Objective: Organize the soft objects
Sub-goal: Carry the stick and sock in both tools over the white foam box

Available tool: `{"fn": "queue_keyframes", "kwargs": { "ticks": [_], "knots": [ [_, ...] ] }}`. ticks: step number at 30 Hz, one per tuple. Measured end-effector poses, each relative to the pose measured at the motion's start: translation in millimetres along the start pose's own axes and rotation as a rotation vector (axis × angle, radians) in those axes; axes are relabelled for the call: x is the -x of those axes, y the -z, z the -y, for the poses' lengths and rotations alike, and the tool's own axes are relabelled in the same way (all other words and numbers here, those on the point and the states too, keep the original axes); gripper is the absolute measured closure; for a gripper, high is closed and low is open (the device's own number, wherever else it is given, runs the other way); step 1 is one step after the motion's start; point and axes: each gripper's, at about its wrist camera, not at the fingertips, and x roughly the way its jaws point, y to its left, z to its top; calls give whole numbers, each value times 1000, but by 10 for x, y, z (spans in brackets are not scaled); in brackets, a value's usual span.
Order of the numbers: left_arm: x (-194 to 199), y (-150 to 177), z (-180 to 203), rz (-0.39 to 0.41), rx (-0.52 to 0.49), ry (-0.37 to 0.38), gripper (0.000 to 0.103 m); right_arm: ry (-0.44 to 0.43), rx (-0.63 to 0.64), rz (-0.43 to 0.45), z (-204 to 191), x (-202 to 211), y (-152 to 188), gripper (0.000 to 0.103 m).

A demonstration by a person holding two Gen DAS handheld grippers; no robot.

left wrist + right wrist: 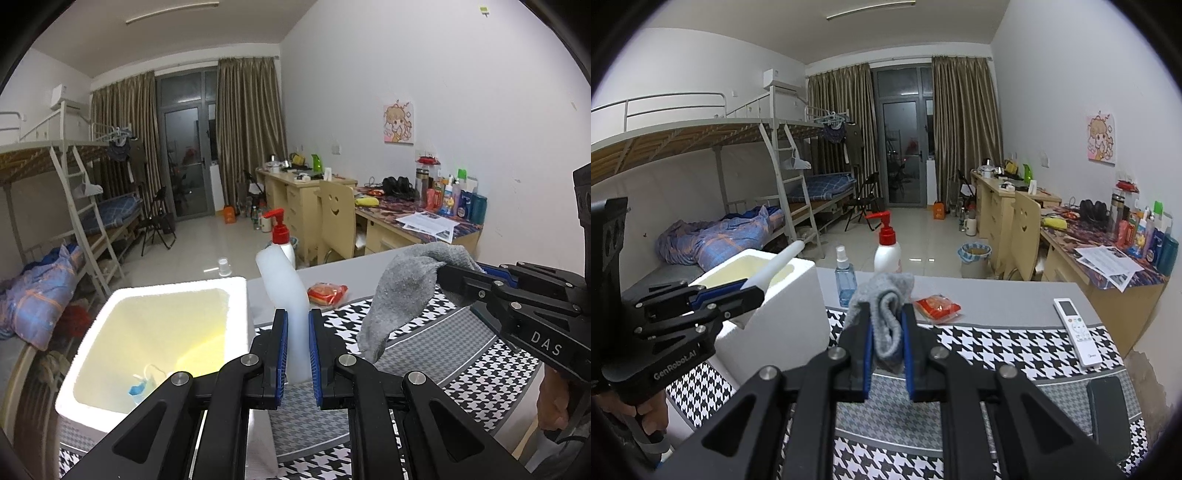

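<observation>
My left gripper (298, 332) is shut on a bent white foam strip (282, 284), which stands up between the blue pads just right of the white foam box (177, 287). In the right wrist view that strip (783, 260) pokes over the box's (783, 325) rim, with the left gripper (753, 288) beside it. A folded grey sock (886, 321) sits pinched in my right gripper (888, 332) above the houndstooth cloth. The left wrist view shows the sock (402, 295) hanging from the right gripper (445, 271) at the right.
A crumpled blue and white item (142, 386) lies in the box. On the table stand a red-topped pump bottle (887, 251) and a blue spray bottle (845, 277). A red snack packet (936, 306), a white remote (1076, 328) and a black phone (1108, 398) lie to the right.
</observation>
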Motion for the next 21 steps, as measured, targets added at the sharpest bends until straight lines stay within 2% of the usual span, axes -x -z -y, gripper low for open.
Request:
{"fn": "queue_keyframes", "kwargs": {
  "ticks": [21],
  "knots": [
    [117,-109,-250,45,16,-54,91,-28,27,33,-225,-21,-219,86]
  ]
}}
